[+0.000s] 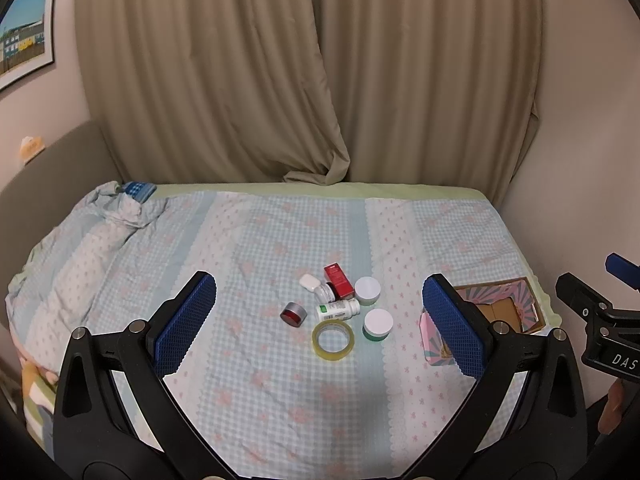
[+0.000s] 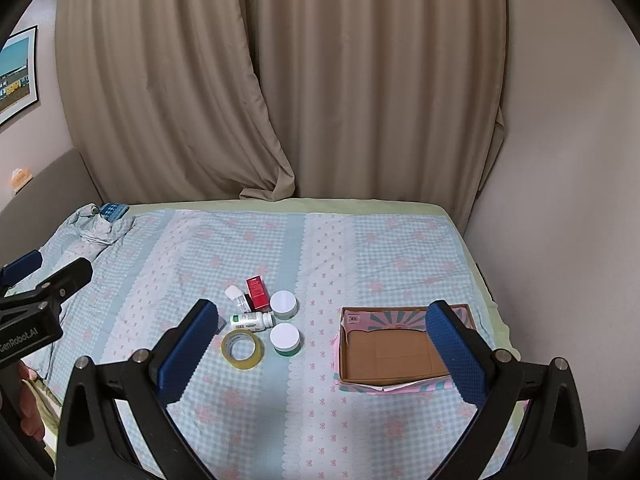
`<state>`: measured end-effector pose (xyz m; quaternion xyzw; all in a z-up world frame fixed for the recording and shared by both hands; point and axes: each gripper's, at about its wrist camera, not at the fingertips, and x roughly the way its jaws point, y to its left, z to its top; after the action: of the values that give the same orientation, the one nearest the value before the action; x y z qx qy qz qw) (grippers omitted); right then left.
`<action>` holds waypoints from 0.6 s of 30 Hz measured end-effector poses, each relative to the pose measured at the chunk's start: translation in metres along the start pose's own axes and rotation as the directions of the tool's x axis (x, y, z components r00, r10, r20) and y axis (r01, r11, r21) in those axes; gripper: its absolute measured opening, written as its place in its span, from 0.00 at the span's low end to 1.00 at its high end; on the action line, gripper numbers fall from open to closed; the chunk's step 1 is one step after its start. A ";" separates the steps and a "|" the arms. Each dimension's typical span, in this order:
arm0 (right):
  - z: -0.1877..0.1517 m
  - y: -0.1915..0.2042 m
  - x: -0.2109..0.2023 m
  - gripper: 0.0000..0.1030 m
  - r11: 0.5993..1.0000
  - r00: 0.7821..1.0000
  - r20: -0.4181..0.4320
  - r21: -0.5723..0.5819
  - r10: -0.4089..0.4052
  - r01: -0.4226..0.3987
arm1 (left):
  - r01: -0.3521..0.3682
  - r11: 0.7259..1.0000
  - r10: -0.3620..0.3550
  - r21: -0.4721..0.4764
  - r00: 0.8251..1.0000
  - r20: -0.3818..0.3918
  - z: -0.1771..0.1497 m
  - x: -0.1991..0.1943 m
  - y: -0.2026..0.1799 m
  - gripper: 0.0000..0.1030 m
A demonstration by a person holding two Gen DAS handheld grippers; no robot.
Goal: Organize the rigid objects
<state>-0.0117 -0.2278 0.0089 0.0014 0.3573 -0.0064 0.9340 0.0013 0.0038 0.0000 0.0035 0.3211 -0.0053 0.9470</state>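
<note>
Since the cardboard box (image 2: 388, 354) shows only its bare brown floor, nothing appears sorted yet; my reading is that the task stands at its start.

Landmark: the tape roll (image 2: 242, 349), lying flat on the checked bedspread (image 2: 400, 248).

- Far left of the roll: left tool (image 1: 318, 322), fingers spread wide apart, nothing between them, held above the bed and short of the pile.
- Just left of the roll, left wrist view: small round red-faced tin (image 1: 293, 314), close by but apart. In the right wrist view a blue pad hides it.
- Just behind the roll: white pill bottle (image 2: 252, 321) with green label, on its side, very near the roll or touching it; cannot tell which.
- Further behind: a second small clear bottle (image 2: 241, 301) with white cap, tipped over, and a red carton (image 2: 257, 292) beside it.
- Just right of the roll: green-bodied jar (image 2: 285, 340) with white lid, upright. Behind it, a second white-lidded jar (image 2: 283, 305), also upright.
- Well right of the roll: the box, open side up, patterned paper on its walls, clear of the cluster.
- Right tool (image 2: 322, 354): fingers wide apart, gripping nothing, framing the stretch between cluster and box.

Left to do, as I judge it: all seven loose items await moving, presumably into the box. None is lifted or pinched at present.
</note>
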 end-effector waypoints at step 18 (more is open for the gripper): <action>0.000 -0.001 -0.001 1.00 1.000 1.000 -0.002 0.010 0.008 -0.008 | -0.003 1.000 0.003 -0.009 1.000 -0.008 -0.005 -0.002 0.007 1.00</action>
<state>-0.0124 -0.2285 0.0093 0.0078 0.3582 -0.0043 0.9336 -0.0039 0.0106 -0.0028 -0.0001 0.3250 -0.0025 0.9457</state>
